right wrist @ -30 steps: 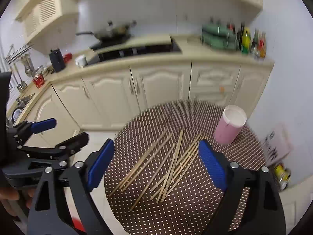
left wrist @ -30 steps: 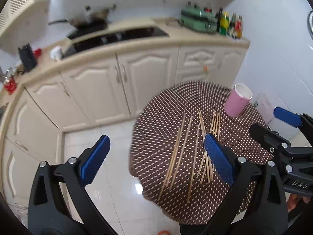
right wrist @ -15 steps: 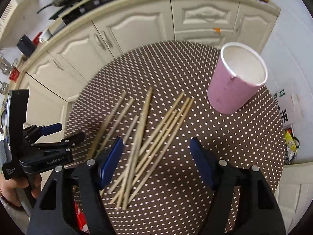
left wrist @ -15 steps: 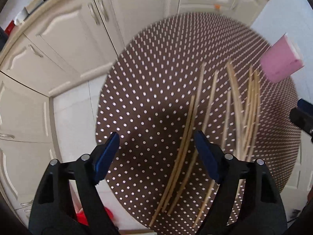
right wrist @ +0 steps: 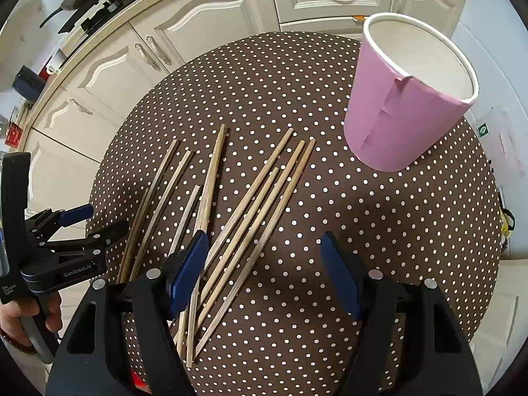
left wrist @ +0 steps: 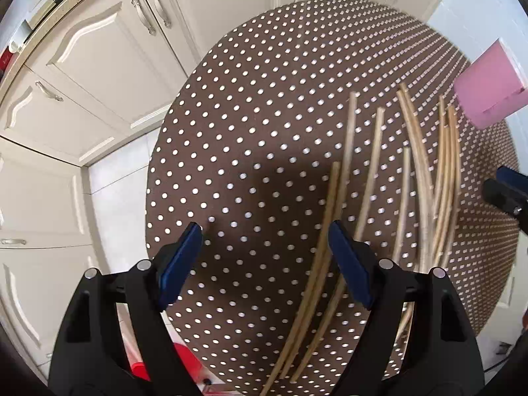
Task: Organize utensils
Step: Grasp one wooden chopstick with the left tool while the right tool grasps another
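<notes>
Several wooden chopsticks (right wrist: pixel 257 204) lie scattered on a round brown polka-dot table (right wrist: pixel 363 231). A pink paper cup (right wrist: pixel 396 105) stands upright at the table's far right. My right gripper (right wrist: pixel 264 239) hangs open over the near ends of the right-hand chopsticks, gripping nothing. In the left wrist view my left gripper (left wrist: pixel 264 231) is open over the left side of the table (left wrist: pixel 247 115). The leftmost chopsticks (left wrist: pixel 325 224) run just inside its right finger. The cup (left wrist: pixel 491 95) shows at the right edge. The left gripper (right wrist: pixel 99 221) also appears at the left of the right wrist view.
Cream kitchen cabinets (left wrist: pixel 99 66) and a counter curve behind the table, with white floor tiles (left wrist: pixel 118 191) to the left. Something red (left wrist: pixel 142 369) lies low under the table's near edge. A hand (right wrist: pixel 19 313) holds the left gripper's handle.
Both grippers have come down close to the table and tipped to look down on it. Their jaws have narrowed somewhat. The chopsticks and cup have stayed put.
</notes>
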{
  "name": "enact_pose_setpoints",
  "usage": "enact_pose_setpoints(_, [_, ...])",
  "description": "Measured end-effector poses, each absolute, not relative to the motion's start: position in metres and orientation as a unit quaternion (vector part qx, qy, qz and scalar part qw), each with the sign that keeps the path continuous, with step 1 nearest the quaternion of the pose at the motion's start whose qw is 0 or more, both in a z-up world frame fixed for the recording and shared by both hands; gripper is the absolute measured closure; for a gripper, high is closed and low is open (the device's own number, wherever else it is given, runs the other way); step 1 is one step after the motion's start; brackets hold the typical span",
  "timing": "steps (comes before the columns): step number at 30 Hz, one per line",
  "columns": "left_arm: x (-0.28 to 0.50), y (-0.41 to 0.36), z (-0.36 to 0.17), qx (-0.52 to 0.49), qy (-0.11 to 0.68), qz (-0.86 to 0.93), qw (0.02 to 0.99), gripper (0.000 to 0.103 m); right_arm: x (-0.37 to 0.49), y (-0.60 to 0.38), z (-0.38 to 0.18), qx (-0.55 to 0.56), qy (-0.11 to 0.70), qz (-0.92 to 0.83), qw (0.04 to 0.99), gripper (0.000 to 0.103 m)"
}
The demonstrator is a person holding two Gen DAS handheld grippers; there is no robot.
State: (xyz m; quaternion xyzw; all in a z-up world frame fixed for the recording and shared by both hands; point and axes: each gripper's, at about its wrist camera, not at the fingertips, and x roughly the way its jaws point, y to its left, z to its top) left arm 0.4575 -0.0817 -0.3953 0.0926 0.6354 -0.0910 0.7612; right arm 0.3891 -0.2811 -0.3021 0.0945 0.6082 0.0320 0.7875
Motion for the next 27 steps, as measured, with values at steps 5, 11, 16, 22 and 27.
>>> enact_pose_setpoints(5, [0.465, -0.094, -0.404, 0.109, 0.636, -0.096, 0.757, 0.025, 0.393, -0.281, -0.308, 0.096, 0.611, 0.029, 0.785, 0.036])
enact_pose_setpoints(11, [0.468, -0.102, -0.407, 0.107, 0.637, -0.102, 0.757, 0.034, 0.396, -0.284, -0.316, 0.096, 0.615, 0.013, 0.782, 0.042])
enact_pose_setpoints(16, [0.471, -0.118, -0.404, 0.090, 0.637, -0.122, 0.756, 0.073, 0.404, -0.283, -0.329, 0.096, 0.625, 0.000, 0.775, 0.059])
enact_pose_setpoints(22, [0.483, -0.139, -0.400, 0.083, 0.639, -0.128, 0.754, 0.091, 0.420, -0.284, -0.342, 0.105, 0.628, -0.009, 0.771, 0.072])
enact_pose_setpoints(27, [0.493, -0.146, -0.398, 0.082, 0.640, -0.126, 0.754, 0.095, 0.442, -0.276, -0.348, 0.072, 0.627, -0.014, 0.775, 0.074])
